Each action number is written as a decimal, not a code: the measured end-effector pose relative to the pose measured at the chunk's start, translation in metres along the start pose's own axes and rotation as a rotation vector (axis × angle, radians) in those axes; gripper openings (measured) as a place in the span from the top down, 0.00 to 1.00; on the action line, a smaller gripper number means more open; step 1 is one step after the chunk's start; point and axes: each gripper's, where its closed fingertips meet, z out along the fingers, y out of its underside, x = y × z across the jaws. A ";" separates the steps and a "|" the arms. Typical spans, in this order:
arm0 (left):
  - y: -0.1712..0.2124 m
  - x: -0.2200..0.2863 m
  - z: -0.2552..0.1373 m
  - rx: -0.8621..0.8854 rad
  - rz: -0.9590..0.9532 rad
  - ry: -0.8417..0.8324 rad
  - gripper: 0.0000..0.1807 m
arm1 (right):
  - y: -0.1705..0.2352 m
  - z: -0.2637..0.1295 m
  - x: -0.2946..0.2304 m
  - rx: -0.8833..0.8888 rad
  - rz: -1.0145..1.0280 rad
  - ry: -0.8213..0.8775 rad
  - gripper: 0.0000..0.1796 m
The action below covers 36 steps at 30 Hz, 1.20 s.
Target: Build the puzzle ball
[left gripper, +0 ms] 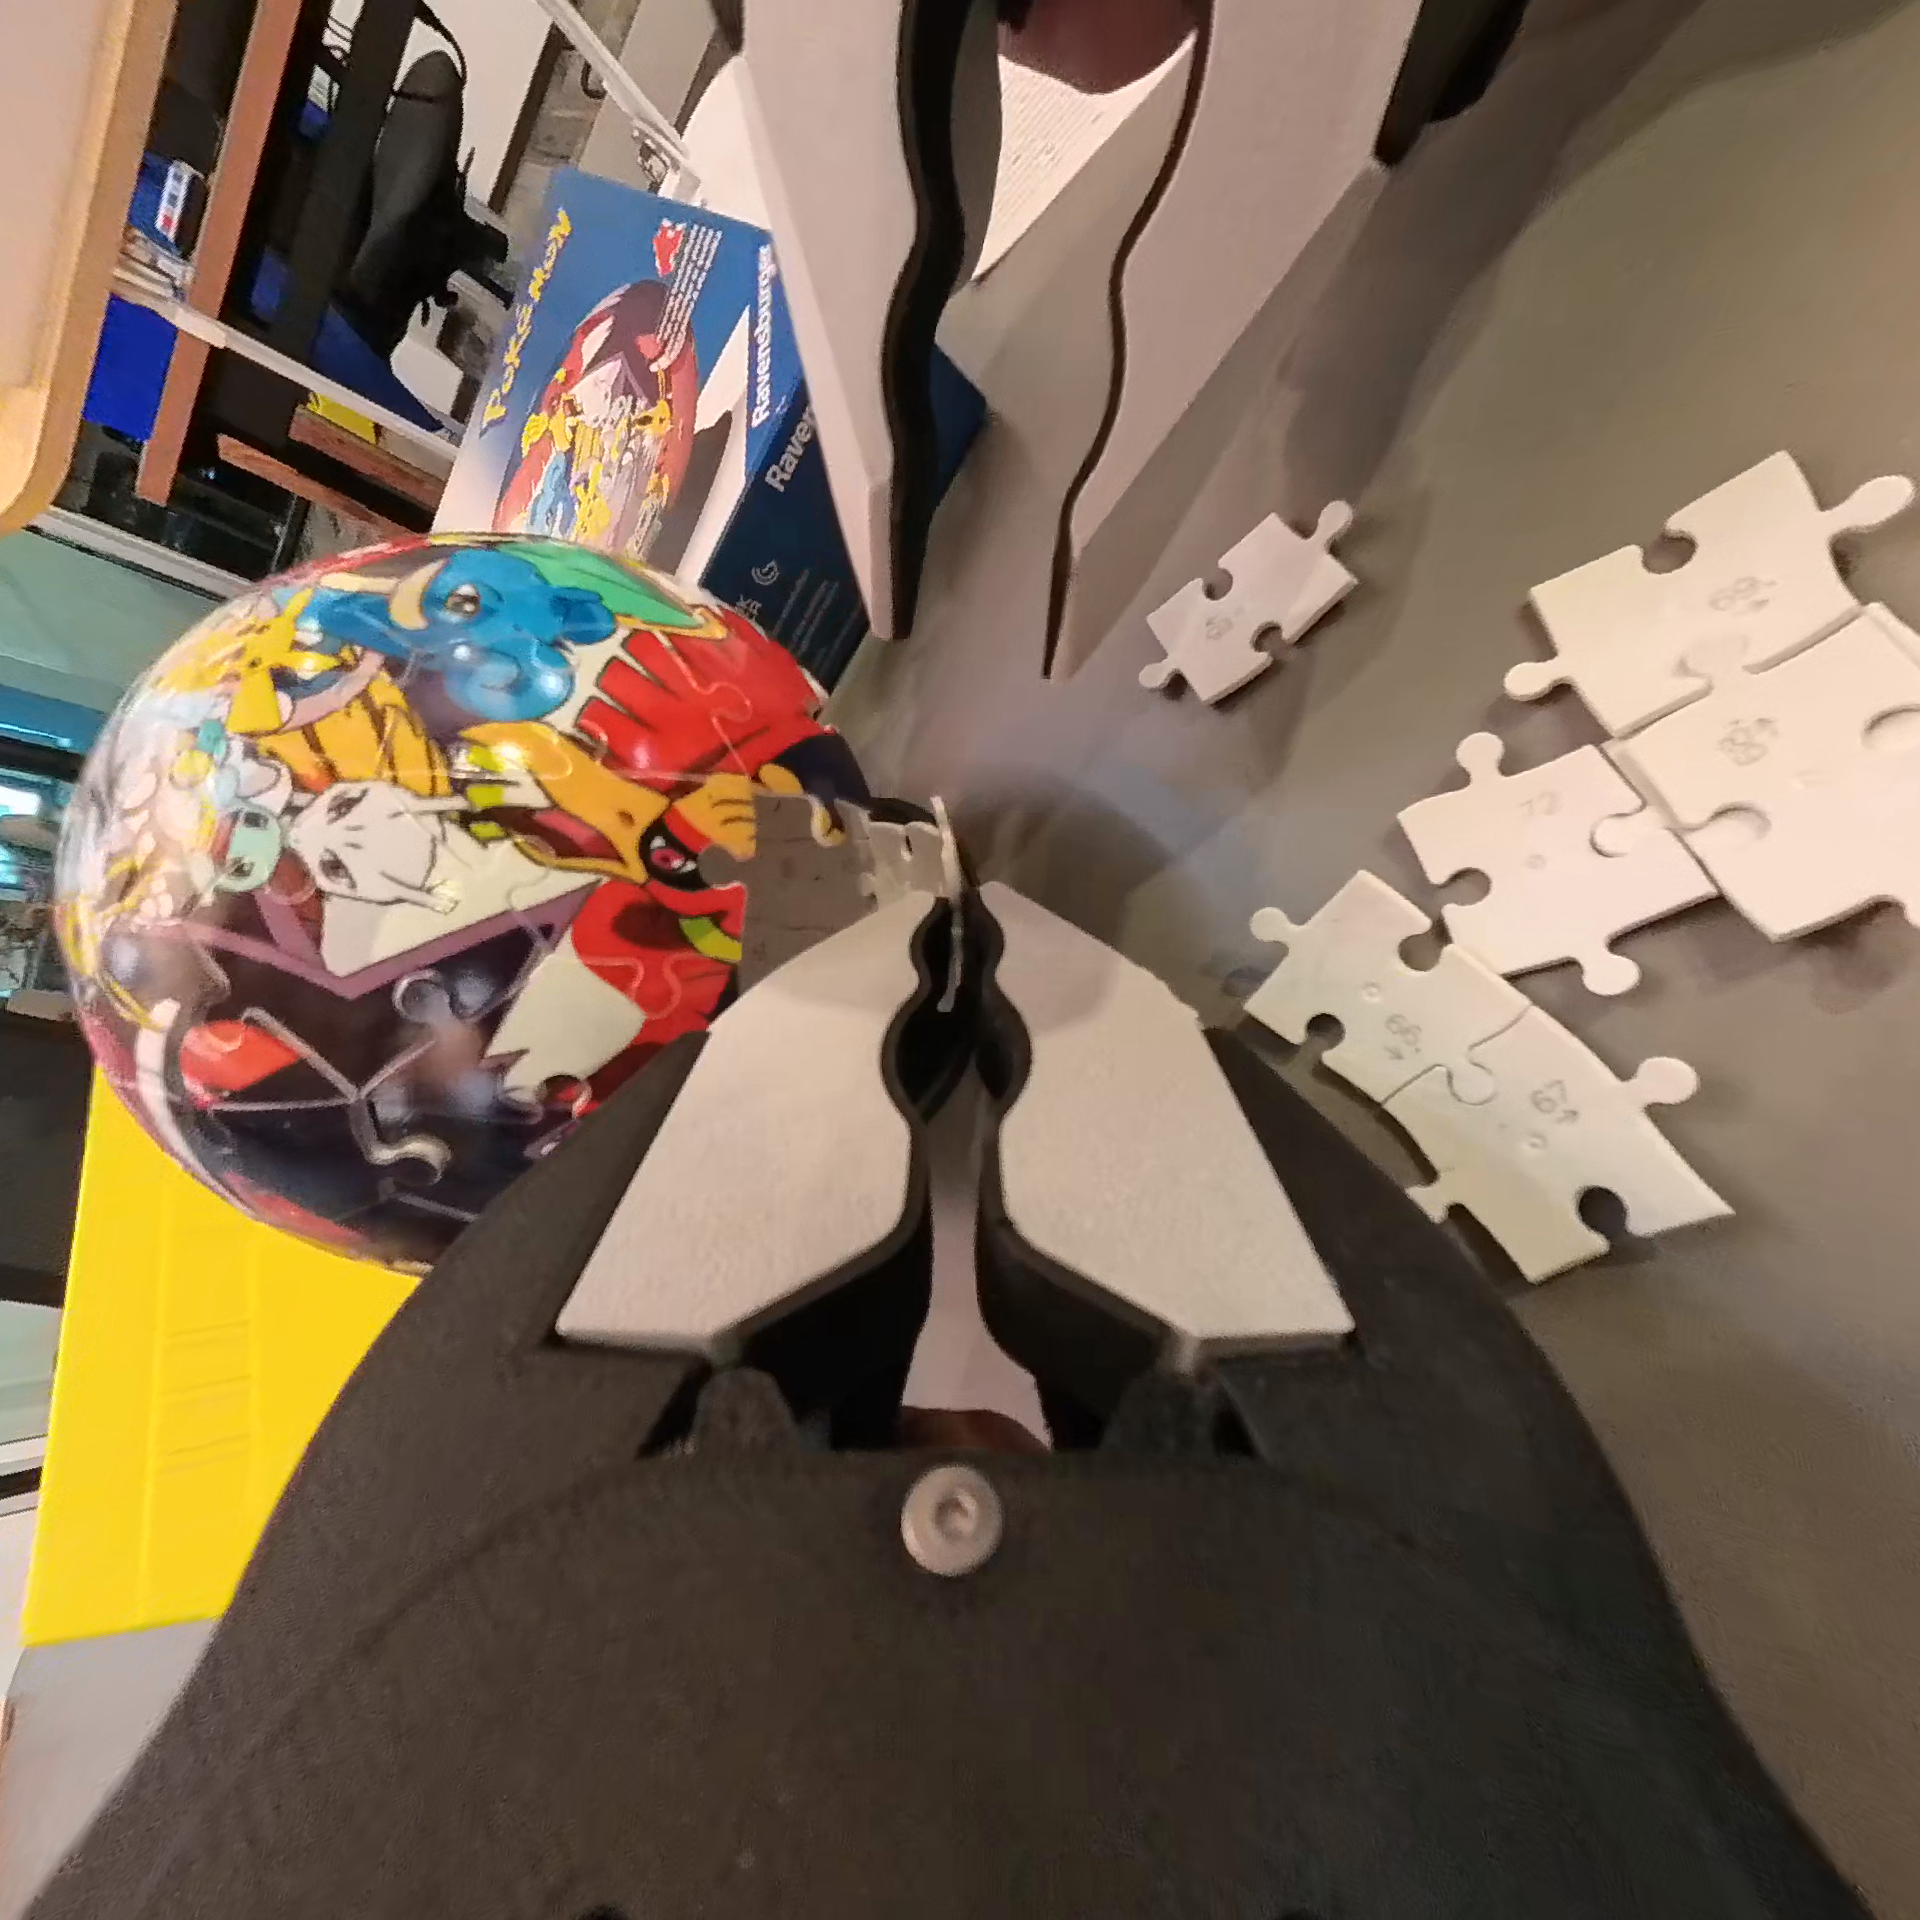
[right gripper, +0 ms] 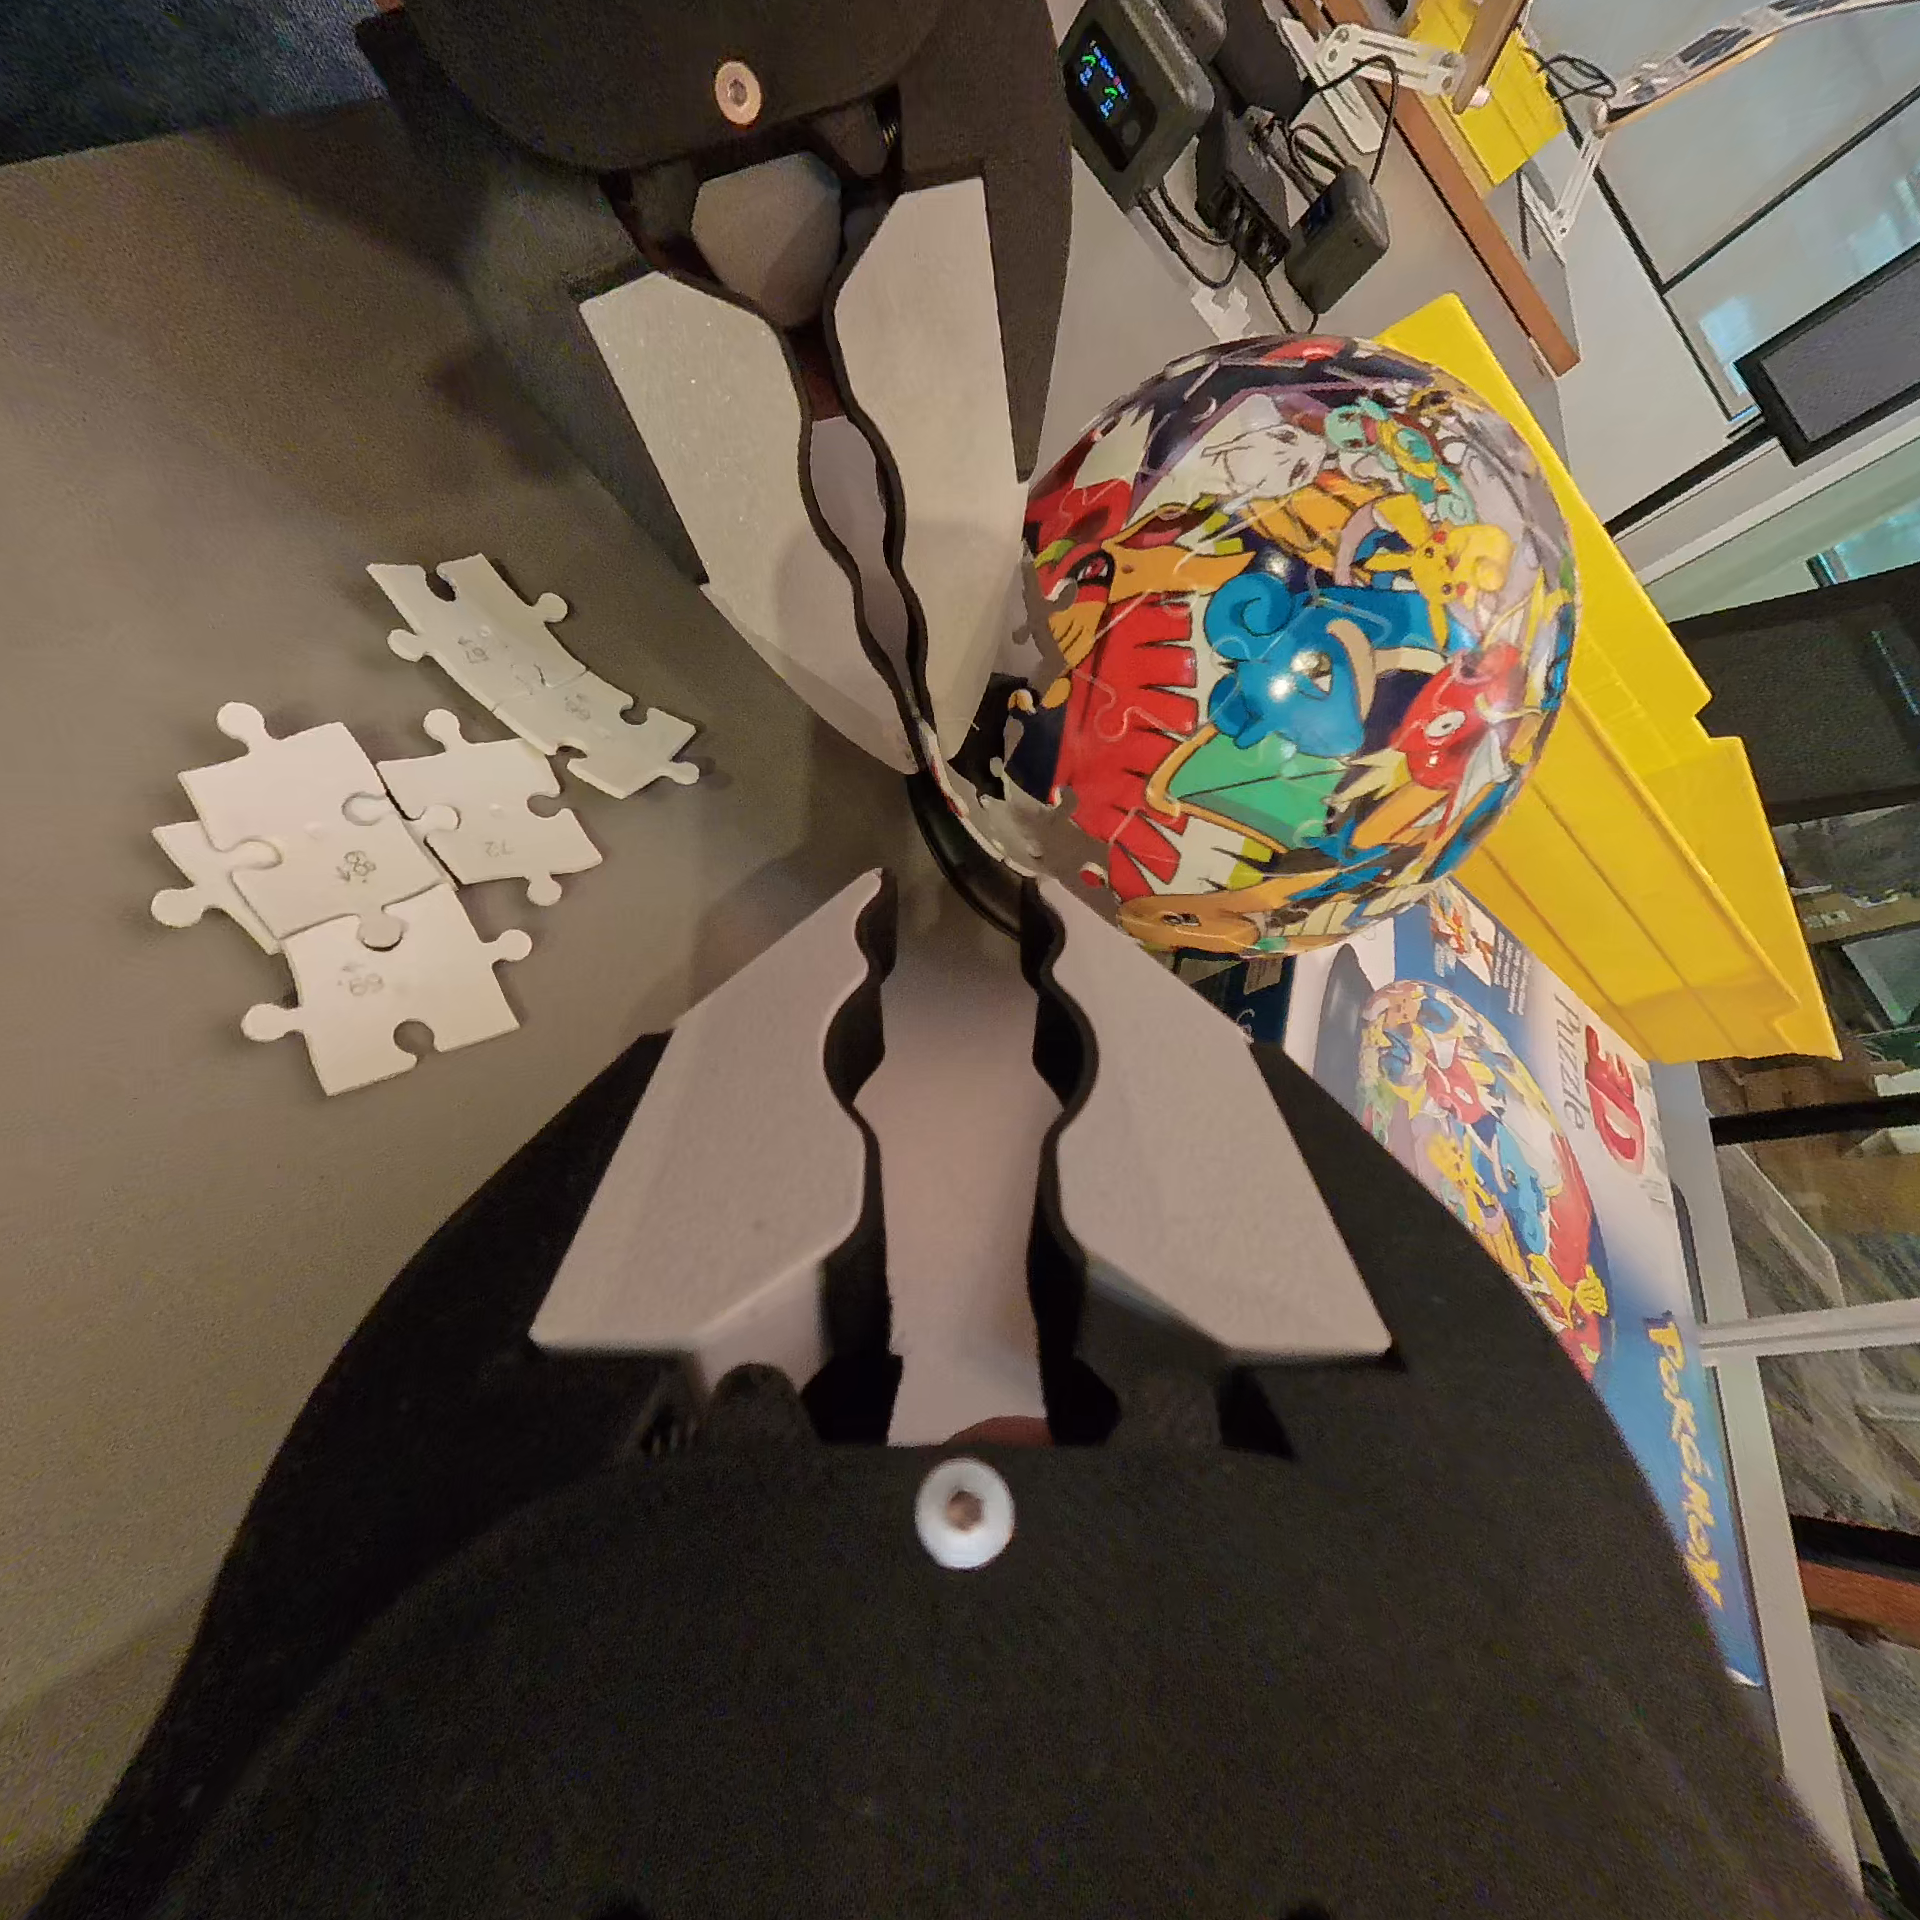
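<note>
The colourful puzzle ball [left gripper: 416, 883] is nearly whole, with a gap of bare grey piece backs at its edge. My left gripper [left gripper: 966, 914] is shut on the rim of the ball at that gap and holds it next to the grey table [left gripper: 1558, 364]. The ball [right gripper: 1299, 644] and the left gripper [right gripper: 920, 748] also show in the right wrist view. My right gripper [right gripper: 961, 904] is open and empty, its tips just short of the gap. It also shows in the left wrist view [left gripper: 971, 644]. Several loose white pieces [left gripper: 1558, 883] [right gripper: 395, 831] lie face down on the table.
The blue puzzle box [left gripper: 644, 395] [right gripper: 1507, 1195] lies beyond the ball. A yellow bin [left gripper: 187, 1403] [right gripper: 1662, 810] stands behind it. A single white piece [left gripper: 1247, 613] lies apart from the cluster. Chargers and cables [right gripper: 1247, 156] sit at the table's far edge. The tips of both grippers are at nearly the same place.
</note>
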 end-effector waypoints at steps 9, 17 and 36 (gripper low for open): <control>0.001 -0.001 0.001 0.014 -0.008 0.004 0.99 | 0.000 -0.001 -0.001 0.016 0.018 -0.001 0.88; 0.002 -0.004 -0.003 0.028 -0.034 0.038 0.99 | 0.000 -0.002 -0.001 0.033 0.040 -0.004 0.88; 0.007 -0.008 -0.009 0.037 0.057 0.062 0.99 | 0.001 -0.002 -0.004 0.053 0.058 -0.016 0.88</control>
